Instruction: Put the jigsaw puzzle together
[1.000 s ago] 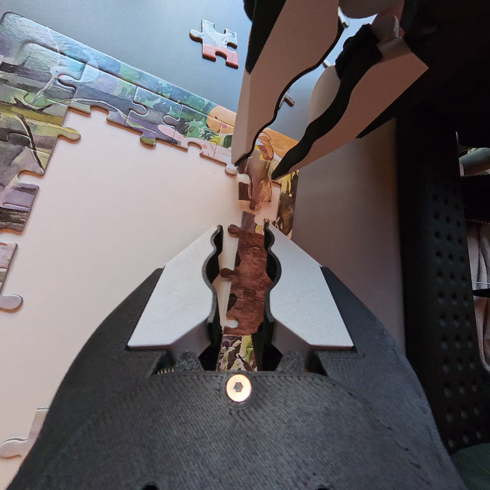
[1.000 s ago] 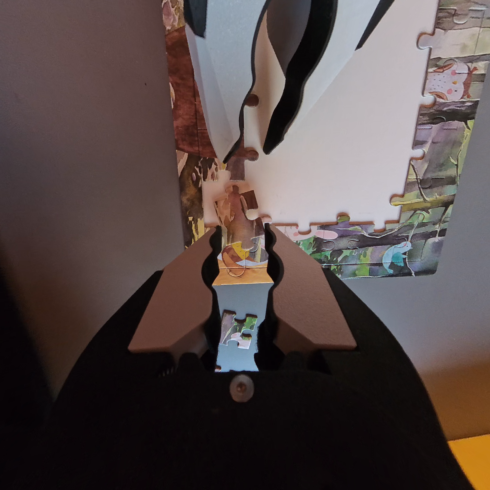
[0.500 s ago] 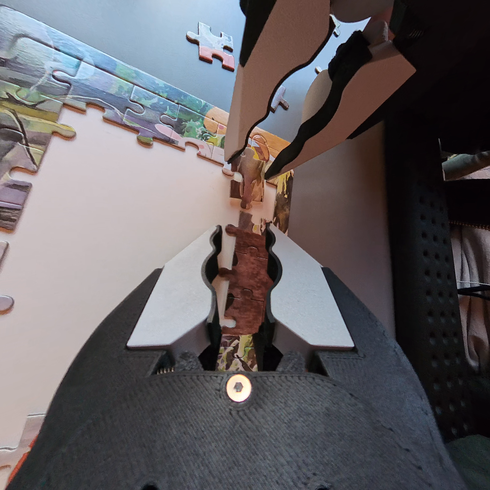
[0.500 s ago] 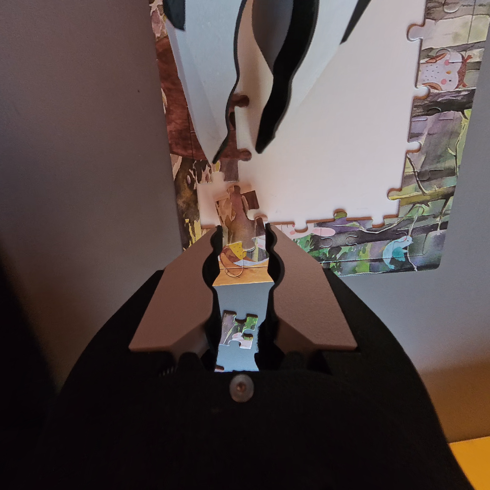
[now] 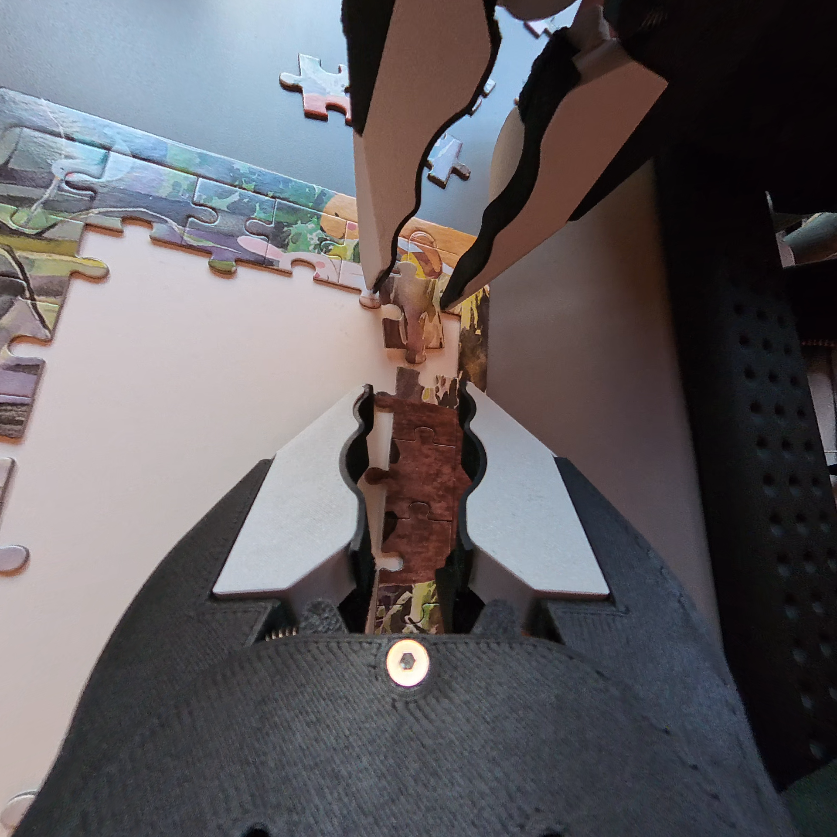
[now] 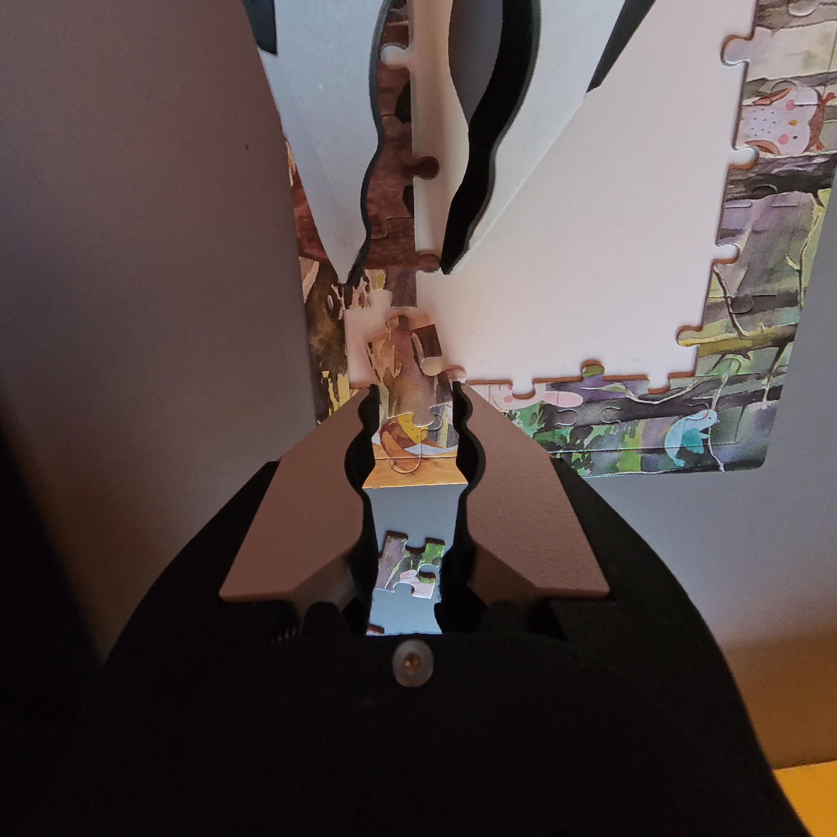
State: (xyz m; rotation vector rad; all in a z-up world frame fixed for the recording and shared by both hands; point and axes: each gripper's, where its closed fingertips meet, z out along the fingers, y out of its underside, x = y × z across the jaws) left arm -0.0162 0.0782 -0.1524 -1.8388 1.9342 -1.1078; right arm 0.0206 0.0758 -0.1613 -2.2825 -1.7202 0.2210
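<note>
The jigsaw puzzle lies on a white board (image 5: 204,362), with its coloured border assembled along the far side (image 5: 235,208) and a brown column (image 5: 421,475) at the right. A brown and tan loose piece (image 5: 413,319) sits slightly askew in the corner gap; it also shows in the right wrist view (image 6: 405,362). My right gripper (image 5: 410,296) is open, its tips down on either side of that piece, which is seen between the tips of the right gripper (image 6: 416,387) in its own view. My left gripper (image 5: 416,389) is open and empty over the brown column and faces the right one (image 6: 403,271).
Two loose pieces (image 5: 317,90) (image 5: 446,163) lie on the grey table beyond the puzzle, one under the right gripper (image 6: 410,570). A black perforated panel (image 5: 770,407) stands at the right. A yellow surface (image 6: 806,797) shows at the near corner. Between my left fingertips and the brown column (image 5: 421,475) there is roughly 4 cm.
The two grippers have drawn closer together over the corner. The right gripper's tips stay around the loose piece, which has barely shifted. Both jaws keep the same opening.
</note>
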